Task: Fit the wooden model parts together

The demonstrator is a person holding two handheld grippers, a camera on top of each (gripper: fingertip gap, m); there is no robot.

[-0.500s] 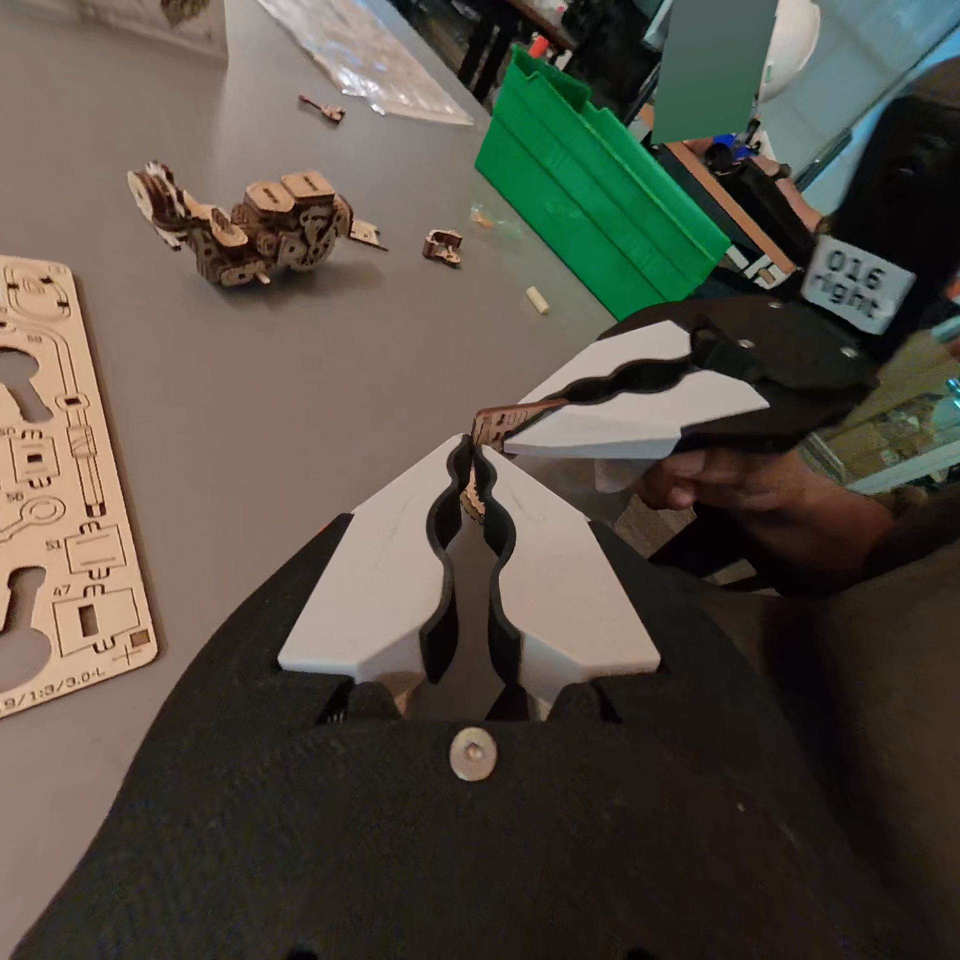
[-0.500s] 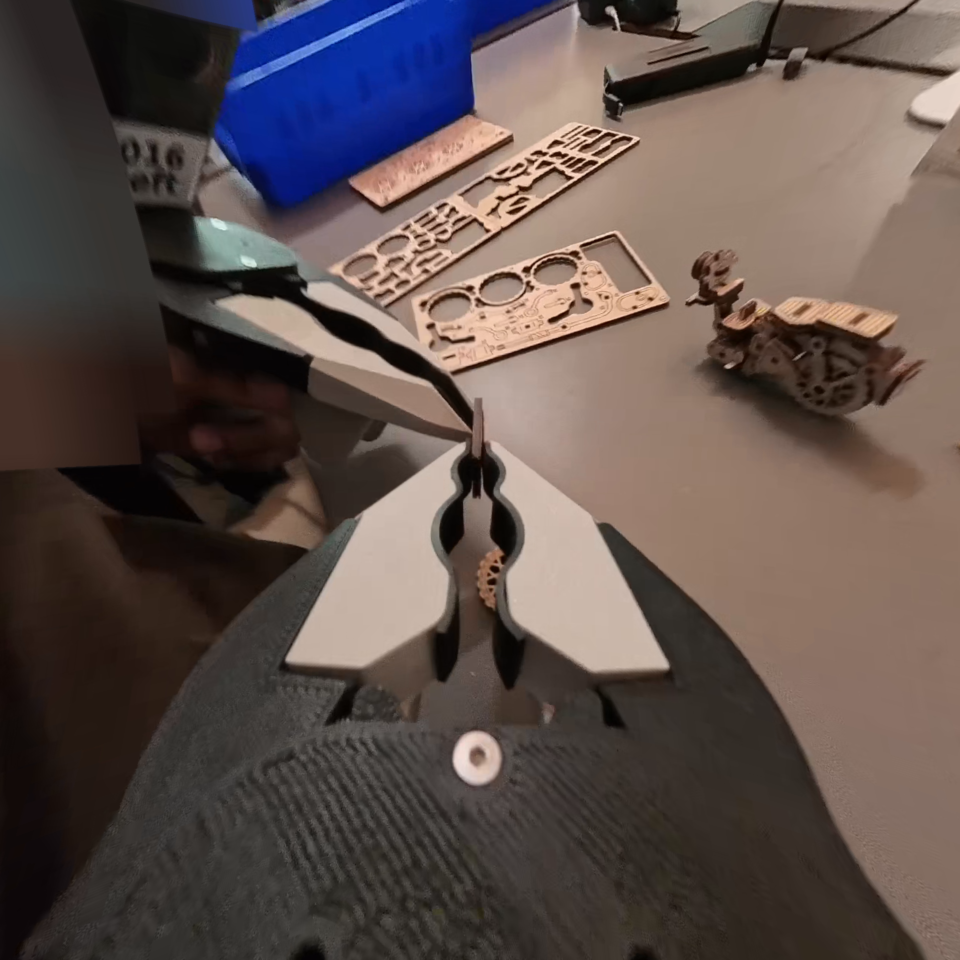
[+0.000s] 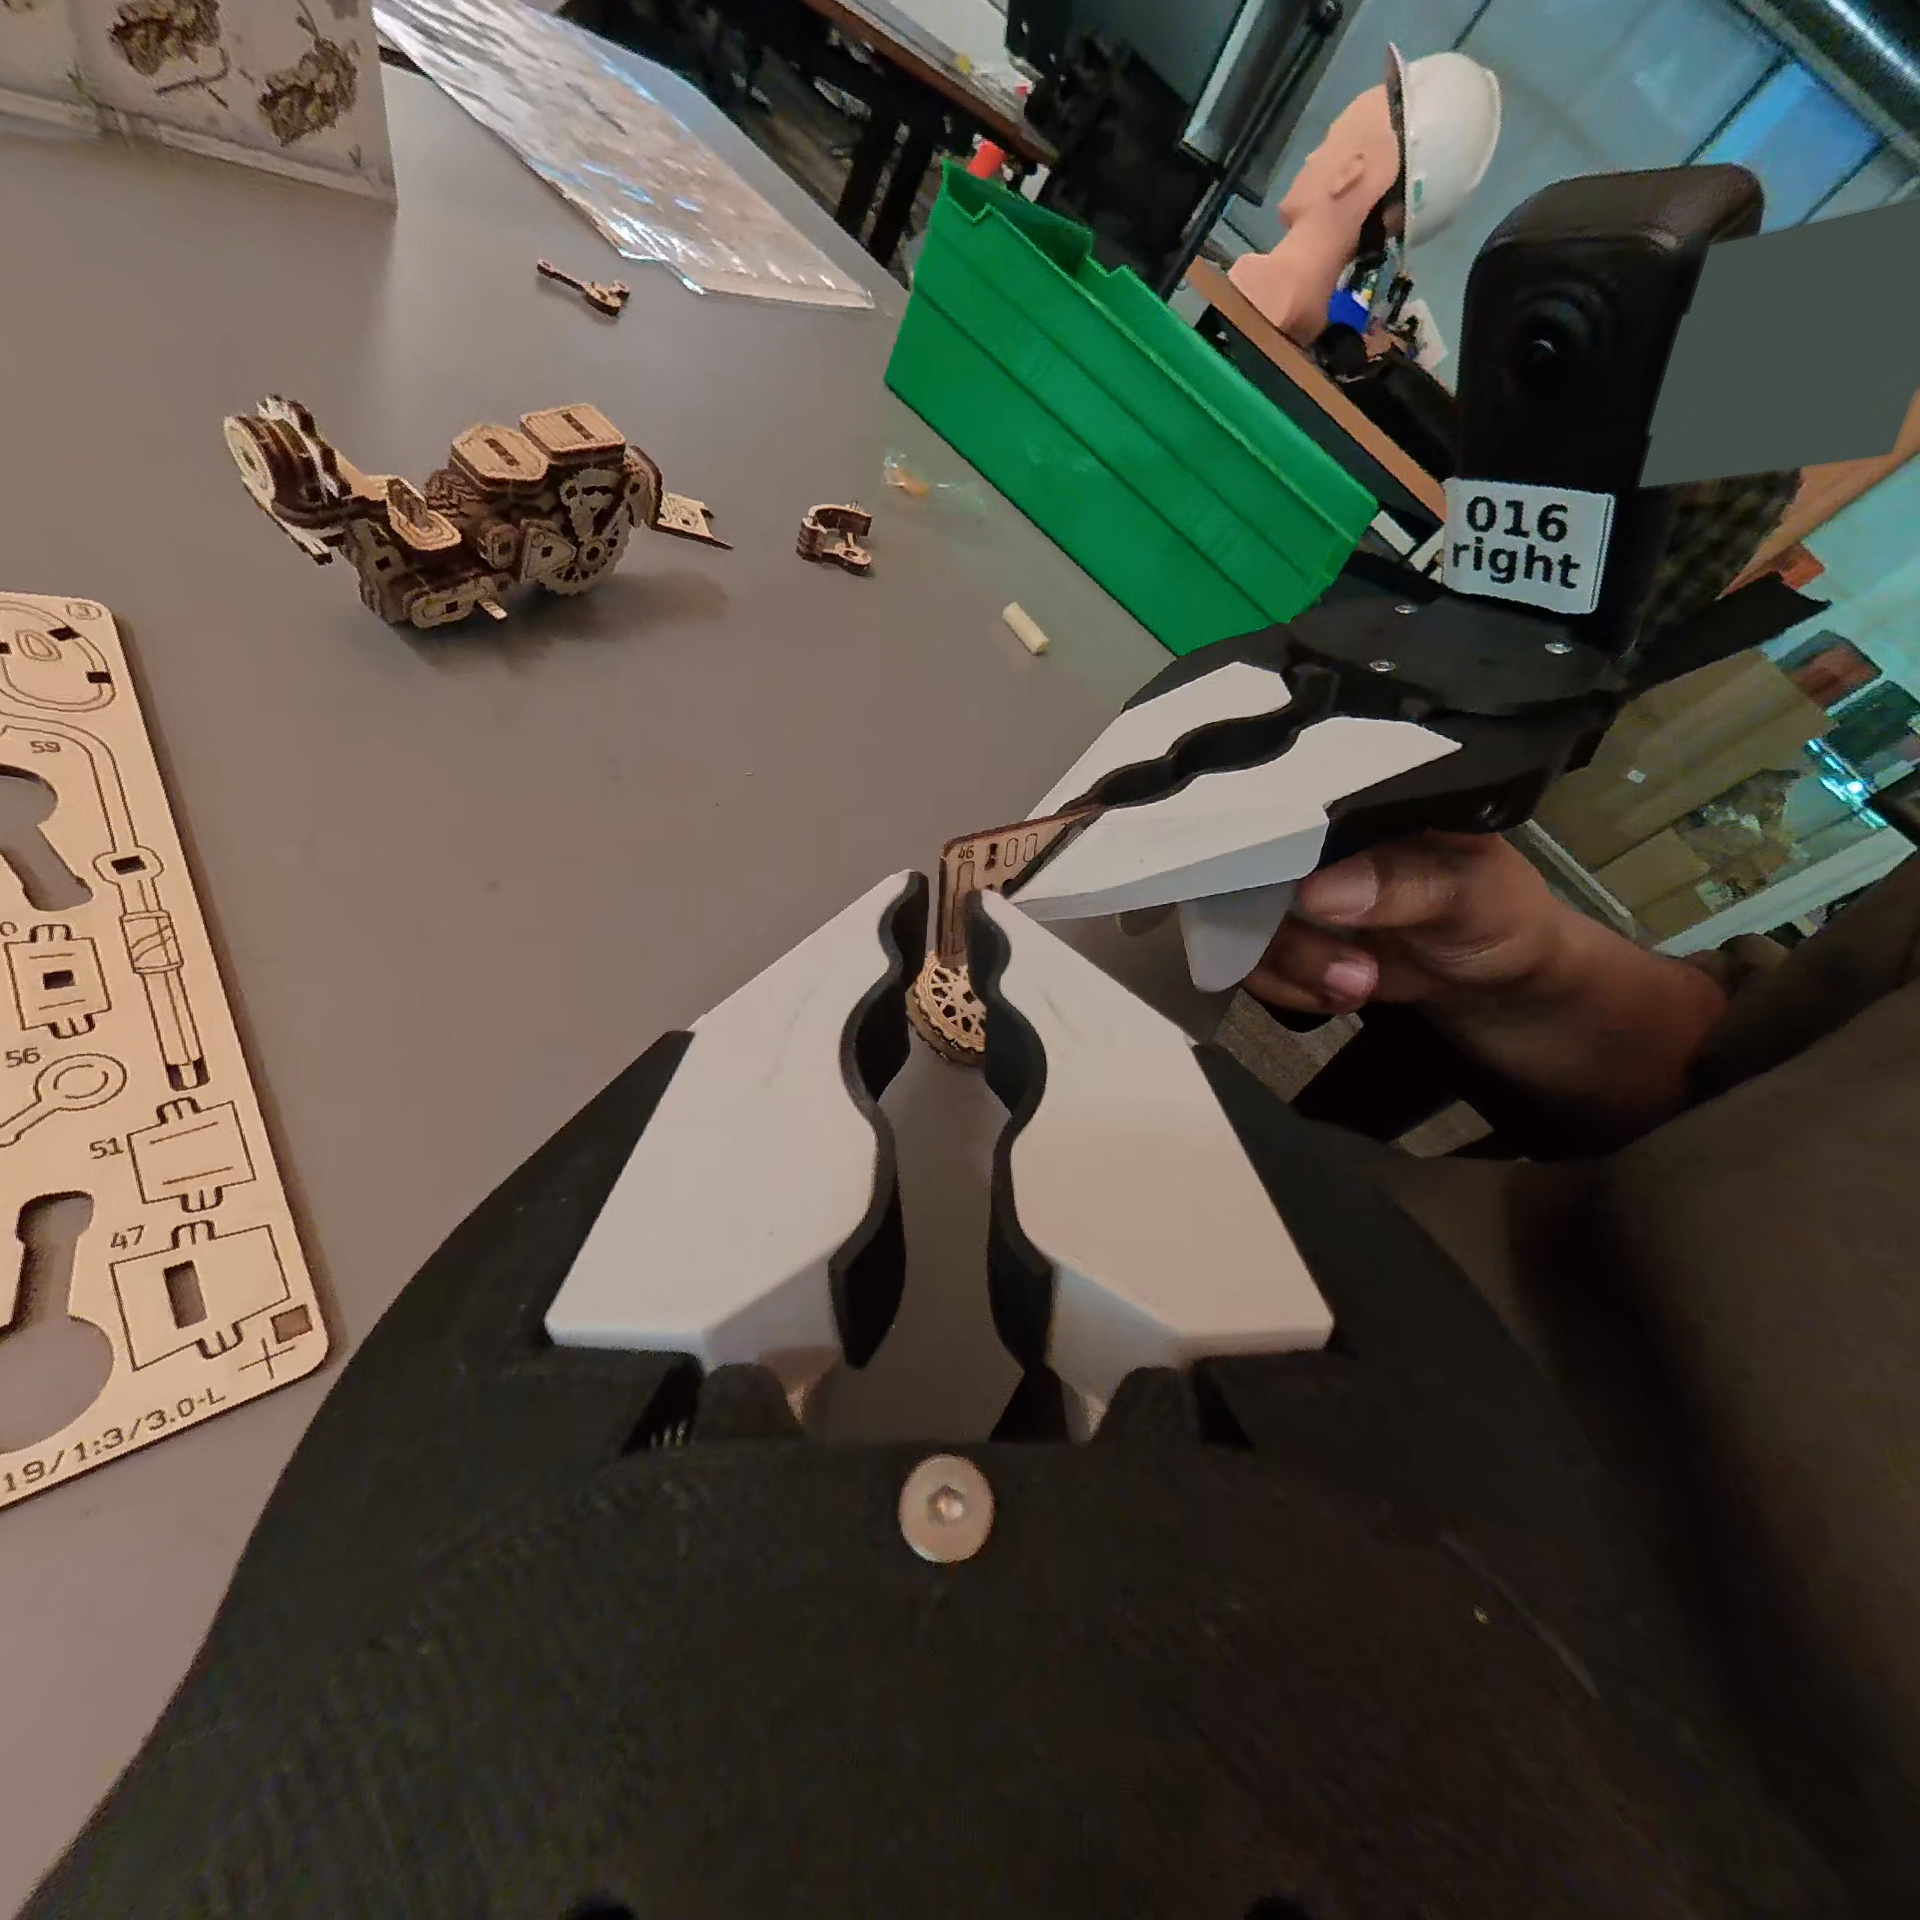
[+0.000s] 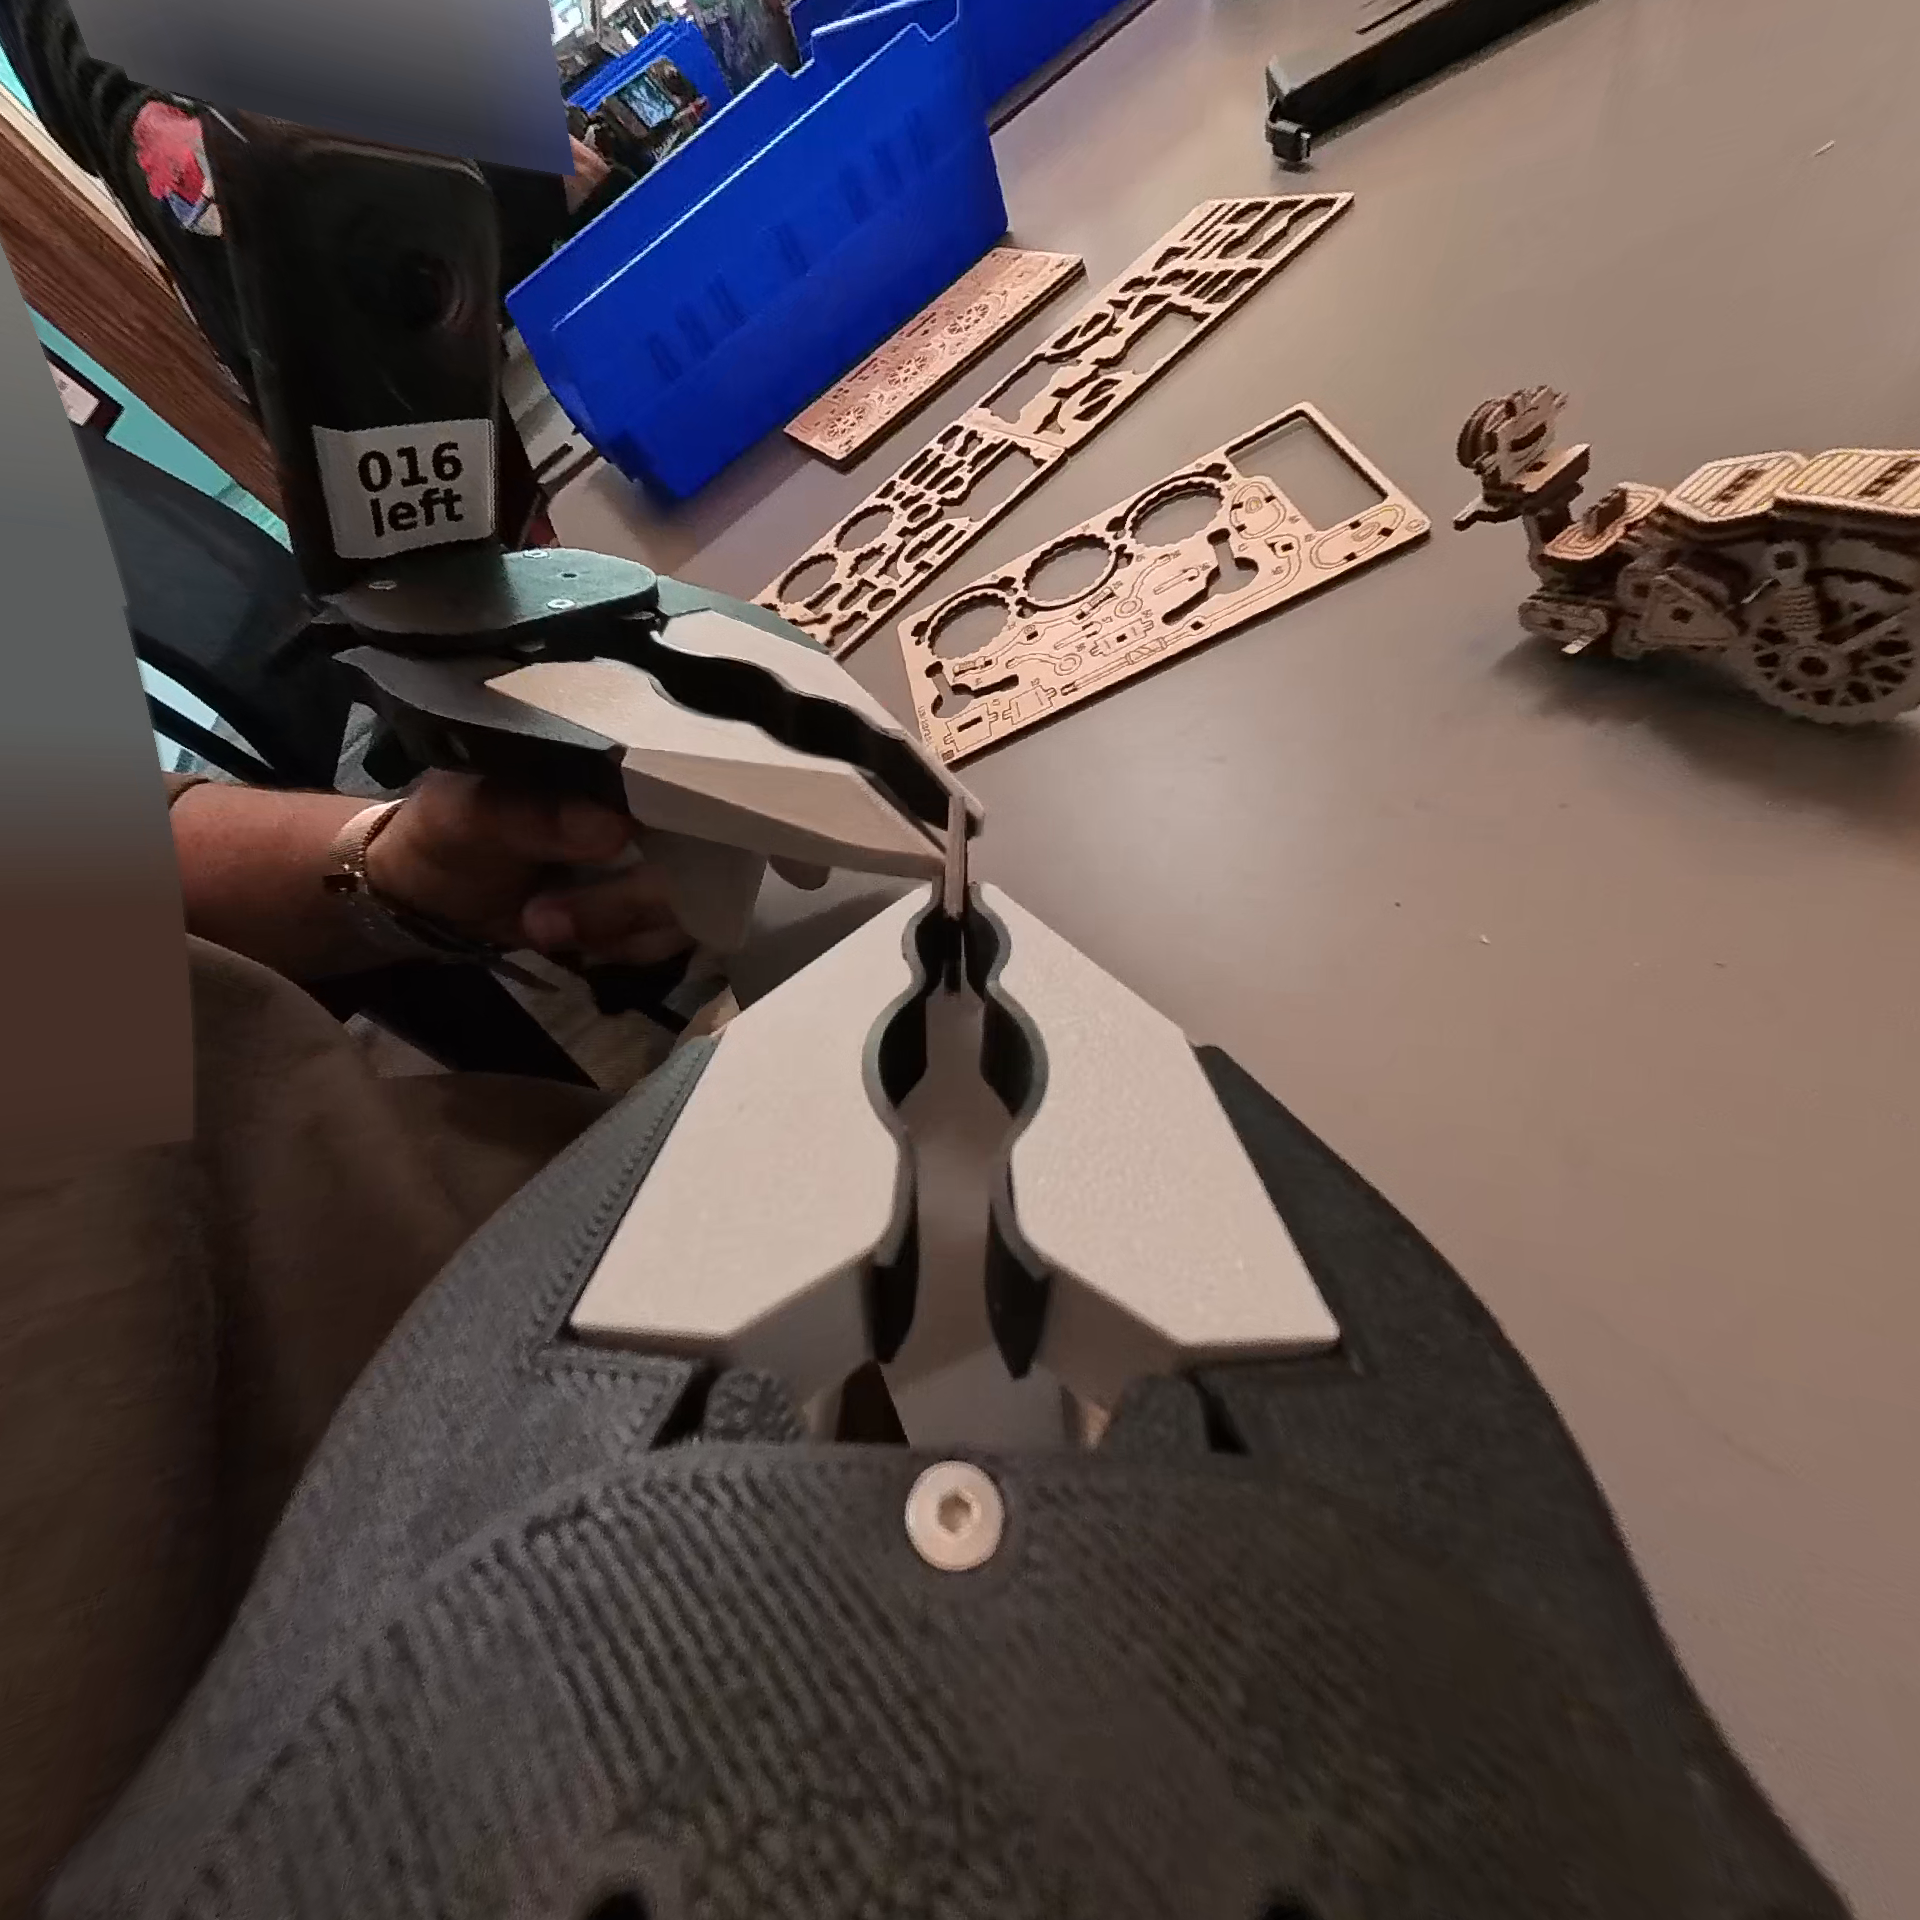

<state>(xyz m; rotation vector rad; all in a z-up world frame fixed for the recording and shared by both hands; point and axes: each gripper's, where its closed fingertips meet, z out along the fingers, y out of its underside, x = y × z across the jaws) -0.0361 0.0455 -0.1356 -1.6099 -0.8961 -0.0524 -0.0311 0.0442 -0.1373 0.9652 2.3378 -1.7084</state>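
Wooden model parts: thin flat laser-cut plywood strip [image 3: 982, 868] with a small spoked wooden wheel [image 3: 951, 1013] at its lower end, held mid-frame above the near edge of the grey bench [image 3: 582, 831].

Left gripper [image 3: 948, 909], white fingers on a black body: clenched on the strip's lower portion, wheel just behind the tips. Right gripper [image 4: 951, 940], same make: clenched on the strip's upper end, entering from the right of the left wrist view. Both sets of fingertips meet almost tip to tip at the strip.

Partly built wooden motorcycle model [image 3: 447, 514]: upper left of the left wrist view, standing on the bench, well apart from the grippers; open bench surface between.

Pale plywood part sheet [image 3: 114, 1039]: flat at the left edge of that view, near the bench's front edge.

Two further cut-out plywood sheets [image 4: 1143, 582]: upper centre of the right wrist view, lying side by side.

Green plastic bin [image 3: 1112, 436]: upper right, at the far bench edge.

Blue plastic bin [image 4: 769, 291]: upper left of the right wrist view, beyond the sheets.

Small loose wooden sub-assembly [image 3: 836, 535]: between the motorcycle and the green bin.
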